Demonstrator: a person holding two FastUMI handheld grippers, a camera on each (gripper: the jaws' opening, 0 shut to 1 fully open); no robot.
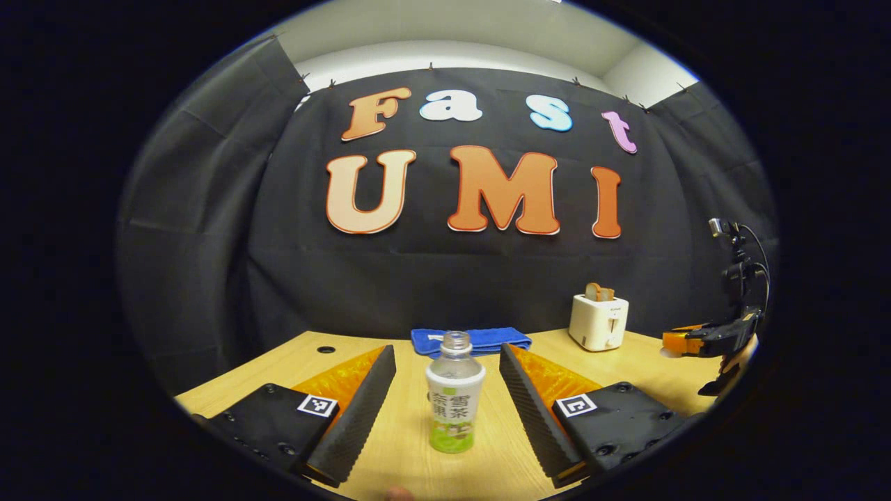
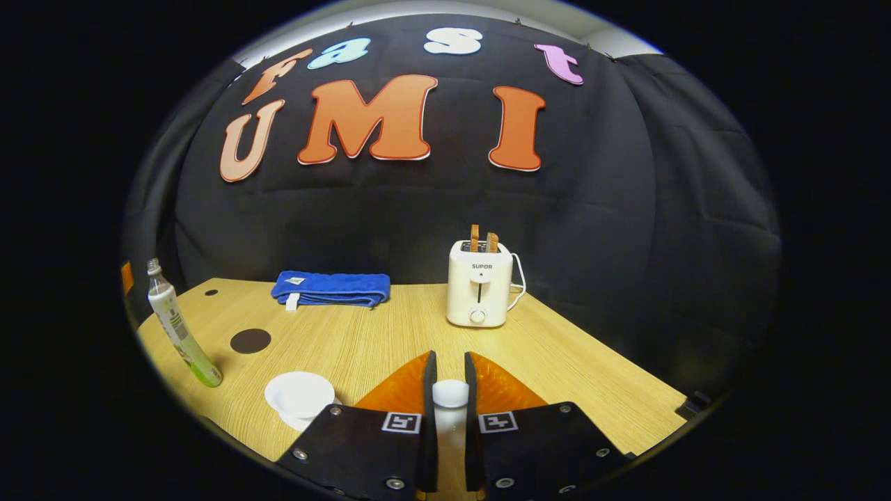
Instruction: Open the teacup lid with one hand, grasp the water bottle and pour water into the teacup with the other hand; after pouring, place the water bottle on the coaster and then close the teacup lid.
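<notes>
Holding the teacup lid (image 2: 450,394) clear, right gripper (image 2: 450,396) pinches its knob; left gripper (image 1: 447,390) spreads wide around water bottle (image 1: 454,393) mid-tabletop.

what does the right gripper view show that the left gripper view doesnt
Right gripper view: the open white teacup, the dark round coaster, and the teacup lid pinched in the right gripper. Left gripper view: the left gripper open, with the uncapped water bottle standing between its fingers. Both: that bottle, the blue towel, the toaster and the wooden table.
</notes>
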